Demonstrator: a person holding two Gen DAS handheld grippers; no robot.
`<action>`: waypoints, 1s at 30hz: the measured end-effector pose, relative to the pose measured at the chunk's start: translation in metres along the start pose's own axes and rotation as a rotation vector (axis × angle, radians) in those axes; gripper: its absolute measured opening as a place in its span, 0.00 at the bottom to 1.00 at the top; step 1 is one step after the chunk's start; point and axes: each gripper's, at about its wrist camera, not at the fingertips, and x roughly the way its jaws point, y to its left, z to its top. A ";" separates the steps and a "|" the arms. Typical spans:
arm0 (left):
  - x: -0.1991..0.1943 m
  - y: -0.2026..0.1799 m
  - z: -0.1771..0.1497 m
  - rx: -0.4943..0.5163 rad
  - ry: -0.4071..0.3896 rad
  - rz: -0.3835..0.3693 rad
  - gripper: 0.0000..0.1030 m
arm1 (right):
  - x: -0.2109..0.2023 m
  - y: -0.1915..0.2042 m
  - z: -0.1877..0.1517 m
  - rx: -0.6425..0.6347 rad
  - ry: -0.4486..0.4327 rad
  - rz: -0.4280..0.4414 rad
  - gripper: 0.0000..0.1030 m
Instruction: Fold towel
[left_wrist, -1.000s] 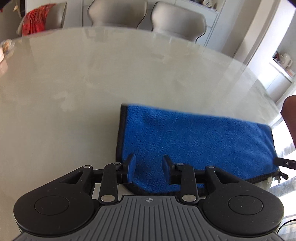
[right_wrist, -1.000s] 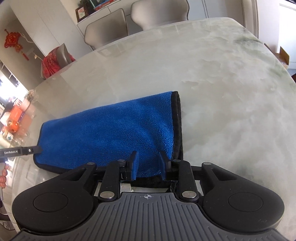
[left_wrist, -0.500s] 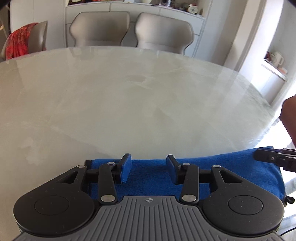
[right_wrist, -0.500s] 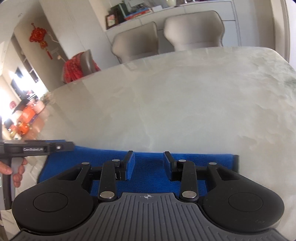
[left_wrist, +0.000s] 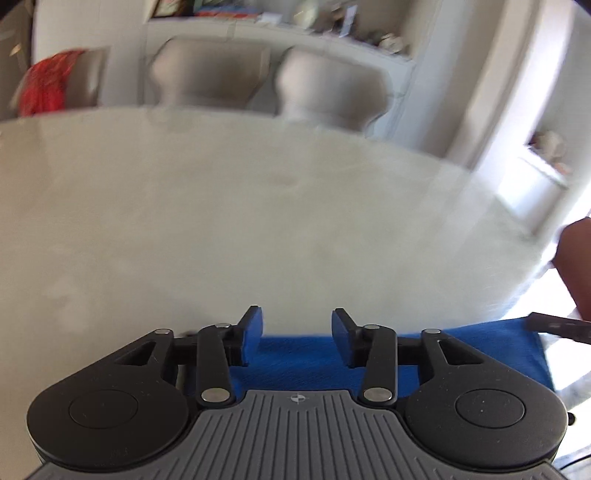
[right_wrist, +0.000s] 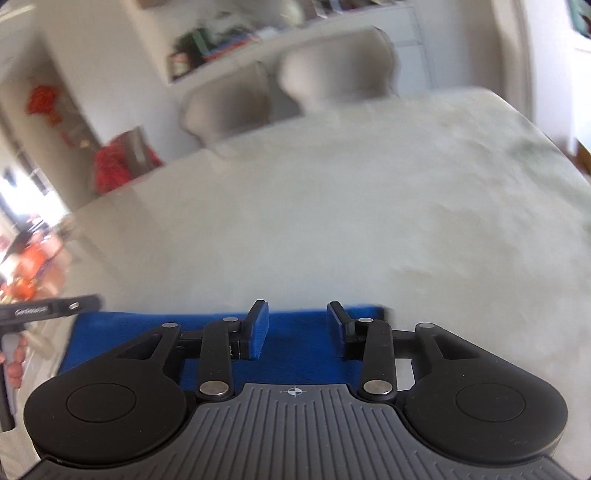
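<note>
A blue towel (left_wrist: 299, 354) lies folded flat on the pale marble table (left_wrist: 221, 229), low in both wrist views and partly hidden under the gripper bodies; it also shows in the right wrist view (right_wrist: 299, 339). My left gripper (left_wrist: 297, 325) is open and empty, above the towel's far edge. My right gripper (right_wrist: 297, 319) is open and empty, above the towel near its right end. The right gripper's finger tip (left_wrist: 554, 326) shows at the towel's right end in the left wrist view. The left gripper's finger (right_wrist: 51, 306) shows at the towel's left end.
Two grey chairs (left_wrist: 266, 81) stand at the table's far side, with a red cloth (left_wrist: 48, 88) over a chair at the left. Shelving stands behind them. The person's hand (right_wrist: 14, 354) shows at the left edge. Both views are blurred.
Both grippers have tilted up and drawn back from the towel, so less of it shows. The jaws of both have opened wider. The towel stays flat on the table.
</note>
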 end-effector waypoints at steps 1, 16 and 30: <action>0.002 -0.010 0.000 0.010 0.005 -0.034 0.44 | 0.008 0.011 -0.001 0.000 0.003 0.027 0.36; 0.032 -0.016 -0.026 -0.032 0.054 -0.039 0.39 | 0.046 0.020 -0.011 0.054 0.003 0.010 0.11; -0.010 0.060 -0.029 -0.192 -0.008 0.153 0.45 | -0.013 -0.035 -0.016 0.109 -0.085 -0.186 0.23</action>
